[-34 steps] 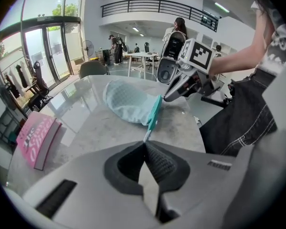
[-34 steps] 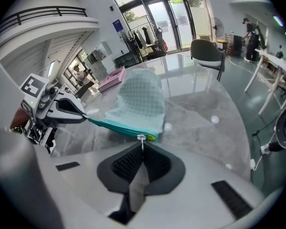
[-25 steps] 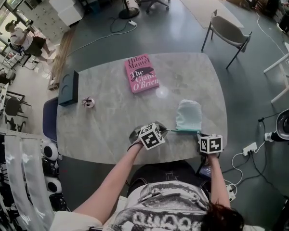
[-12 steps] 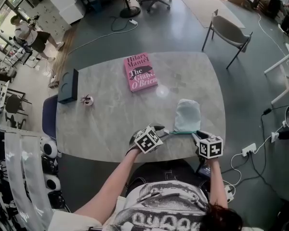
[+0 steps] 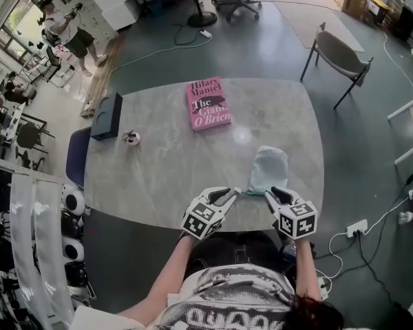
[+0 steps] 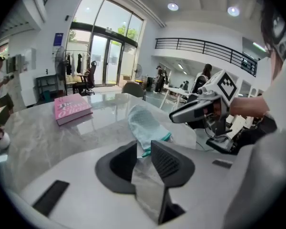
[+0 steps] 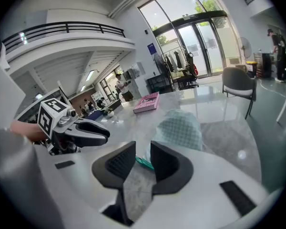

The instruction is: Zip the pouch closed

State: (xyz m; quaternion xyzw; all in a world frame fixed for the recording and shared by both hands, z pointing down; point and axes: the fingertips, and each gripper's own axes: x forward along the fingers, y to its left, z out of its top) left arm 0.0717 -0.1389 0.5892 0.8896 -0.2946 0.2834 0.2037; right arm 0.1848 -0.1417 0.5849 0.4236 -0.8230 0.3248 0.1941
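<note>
A pale mint pouch with a teal zip edge lies flat near the table's front edge. My left gripper hovers just left of the pouch's near edge, clear of it. Its jaws have just been closing partway, with nothing between them. In the left gripper view the gripper stands open and the pouch lies beyond the tips. My right gripper hangs at the near right corner, raised off the pouch. In the right gripper view the gripper shows a narrow gap and the pouch lies ahead.
A pink book lies at the far middle of the grey marble table. A dark box and a small round object sit at the far left. A chair stands beyond the table's far right corner.
Both grippers have risen and pulled back toward the person, off the pouch's near edge. The left jaws, shut a second ago, now stand apart. The pouch stays on the table.
</note>
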